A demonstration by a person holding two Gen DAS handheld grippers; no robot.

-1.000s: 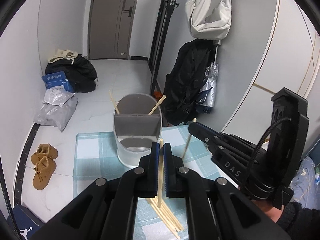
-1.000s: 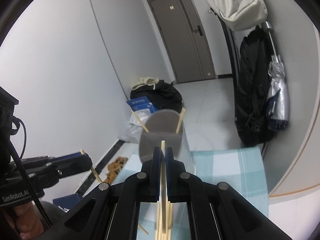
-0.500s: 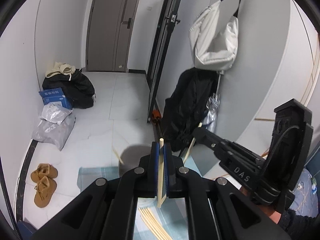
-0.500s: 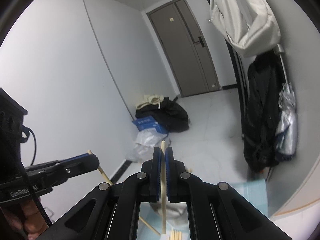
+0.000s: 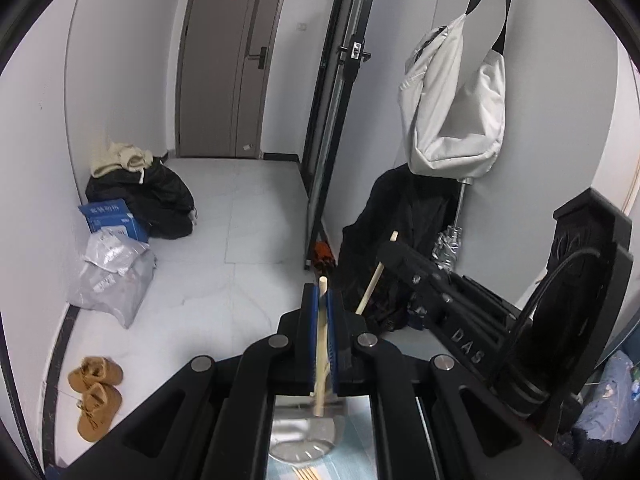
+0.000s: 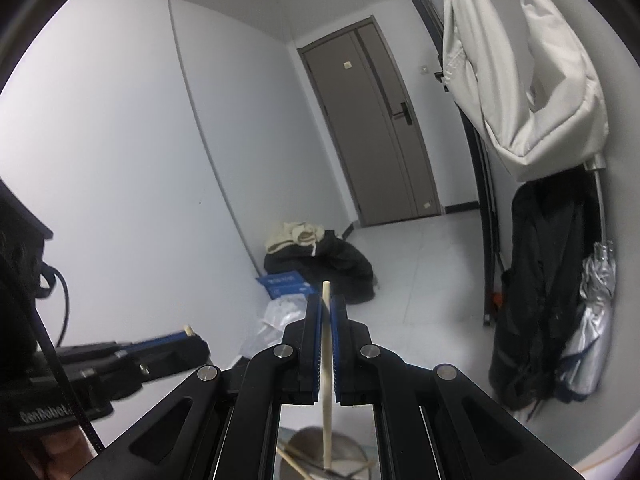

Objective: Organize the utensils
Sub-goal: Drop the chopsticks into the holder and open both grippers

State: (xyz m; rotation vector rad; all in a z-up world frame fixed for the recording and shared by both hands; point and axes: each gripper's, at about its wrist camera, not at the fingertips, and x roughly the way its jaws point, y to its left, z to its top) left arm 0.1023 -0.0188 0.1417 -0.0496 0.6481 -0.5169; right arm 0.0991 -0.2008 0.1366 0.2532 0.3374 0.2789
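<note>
A pale wooden chopstick [image 5: 321,344] stands nearly upright between the blue pads of the left gripper [image 5: 322,300], which is clenched on it; the stick's upper tip pokes above the pads and its lower end hangs directly above the round grey utensil holder [image 5: 304,438], apart from its rim. A second pale wooden chopstick [image 6: 327,376] is pinched the same way by the right gripper [image 6: 327,308], also closed tight on it, and its lower end points down over the holder [image 6: 316,454], seen from above in the right wrist view; whether that end touches anything inside cannot be told. Two more wooden sticks [image 6: 296,466] lean slantwise inside the holder. In front of the holder, nearest the left wrist camera, a few loose wooden chopsticks [image 5: 306,473] lie on a light blue checked tablecloth [image 5: 360,460]. Each gripper shows in the other's view, to the right of the holder from the left wrist and to its left from the right wrist, each with its stick's tip sticking out past the black fingers. Beyond the holder lies a pale tiled floor [image 5: 240,208]. Left of the holder on that floor sit a pair of tan suede boots [image 5: 94,394], grey plastic parcel bags [image 5: 112,276], a blue cardboard box [image 5: 110,218] and a heap of black and cream clothing [image 5: 140,188]. Far beyond stands a grey door [image 5: 230,60]. Right of the holder a white padded bag [image 5: 456,112] hangs on the wall over a black coat [image 5: 400,232] and a folded silver umbrella [image 5: 450,246].
</note>
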